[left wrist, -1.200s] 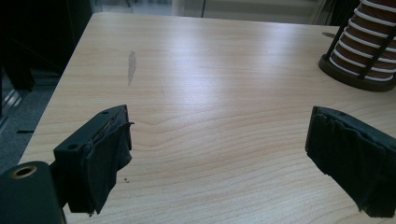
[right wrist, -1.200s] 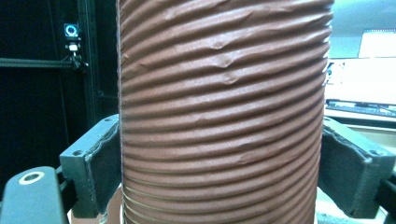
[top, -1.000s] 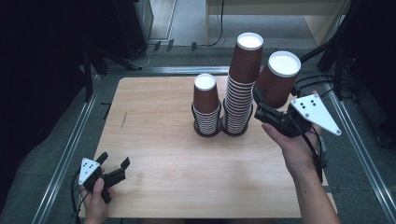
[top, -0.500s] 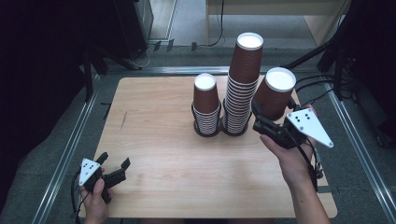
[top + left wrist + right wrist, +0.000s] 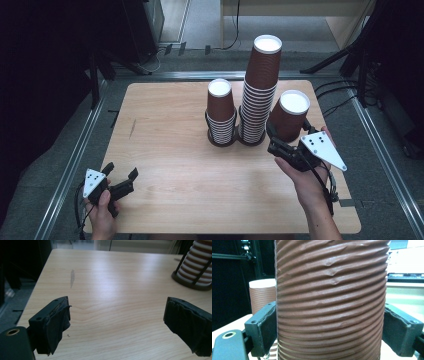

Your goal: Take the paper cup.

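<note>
A brown ribbed paper cup (image 5: 289, 119), upside down with its white base up, is held slightly tilted just right of the tall cup stack (image 5: 260, 90). My right gripper (image 5: 281, 141) is shut on its lower part. In the right gripper view the cup (image 5: 329, 290) stands between both pads (image 5: 265, 327). A shorter stack (image 5: 221, 111) stands left of the tall one, each in a black wire holder. My left gripper (image 5: 120, 172) rests open at the table's front left corner, with nothing between its jaws (image 5: 117, 322).
The wooden table (image 5: 170, 130) has bare room across its left half and front. Metal rails run along both sides, and cables lie on the floor at the right. The short stack's holder base (image 5: 192, 277) shows far right in the left gripper view.
My right gripper has brought the cup down and toward the person, closer to the tall stack's foot. The left gripper has stayed put.
</note>
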{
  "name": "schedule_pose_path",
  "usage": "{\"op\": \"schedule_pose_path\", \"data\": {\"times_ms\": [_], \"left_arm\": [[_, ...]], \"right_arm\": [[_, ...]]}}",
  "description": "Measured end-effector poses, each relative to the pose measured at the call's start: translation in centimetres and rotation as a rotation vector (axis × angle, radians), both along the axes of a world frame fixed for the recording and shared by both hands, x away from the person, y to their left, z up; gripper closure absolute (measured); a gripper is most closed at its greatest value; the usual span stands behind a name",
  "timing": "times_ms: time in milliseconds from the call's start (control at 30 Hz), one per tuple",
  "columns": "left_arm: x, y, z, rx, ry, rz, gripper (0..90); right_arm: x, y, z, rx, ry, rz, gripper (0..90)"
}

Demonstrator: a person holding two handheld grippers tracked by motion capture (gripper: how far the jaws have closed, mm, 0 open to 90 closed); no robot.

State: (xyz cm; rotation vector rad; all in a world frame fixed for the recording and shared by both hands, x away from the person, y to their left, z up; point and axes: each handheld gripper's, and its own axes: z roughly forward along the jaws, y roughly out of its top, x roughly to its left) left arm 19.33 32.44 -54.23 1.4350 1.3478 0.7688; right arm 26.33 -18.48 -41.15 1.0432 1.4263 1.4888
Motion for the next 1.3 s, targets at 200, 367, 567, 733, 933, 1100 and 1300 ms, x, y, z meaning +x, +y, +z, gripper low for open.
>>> {"op": "schedule_pose_path", "data": {"times_ms": [200, 367, 567, 733, 933, 1100, 1300], "left_arm": [[0.7, -1.4, 0.7, 0.046, -0.008, -0.022, 6.9], [1.5, -2.8, 1.5, 0.07, -0.019, -0.049, 7.0], [2.6, -4.7, 1.9, 0.079, -0.02, -0.078, 7.0], [3.5, -6.2, 2.5, 0.022, -0.036, -0.089, 7.0], [4.1, -7.7, 3.9, 0.007, -0.066, -0.12, 7.0], [3.8, -8.7, 4.5, 0.015, -0.078, -0.183, 7.0], [3.2, -9.9, 4.9, -0.004, -0.085, -0.242, 7.0]], "right_arm": [[-0.1, -0.5, -1.3, -0.001, 0.012, -0.007, 11.6], [-0.1, -0.9, -2.1, -0.002, 0.016, -0.015, 11.6], [0.1, -0.8, -3.5, -0.044, 0.019, -0.02, 11.8], [0.3, -0.3, -4.0, -0.098, 0.013, 0.005, 12.1], [0.4, 0.7, -4.4, -0.137, 0.004, 0.029, 12.3], [0.2, 1.7, -4.8, -0.198, -0.015, 0.039, 12.3], [0.1, 2.5, -5.1, -0.223, -0.02, 0.041, 12.3]]}}
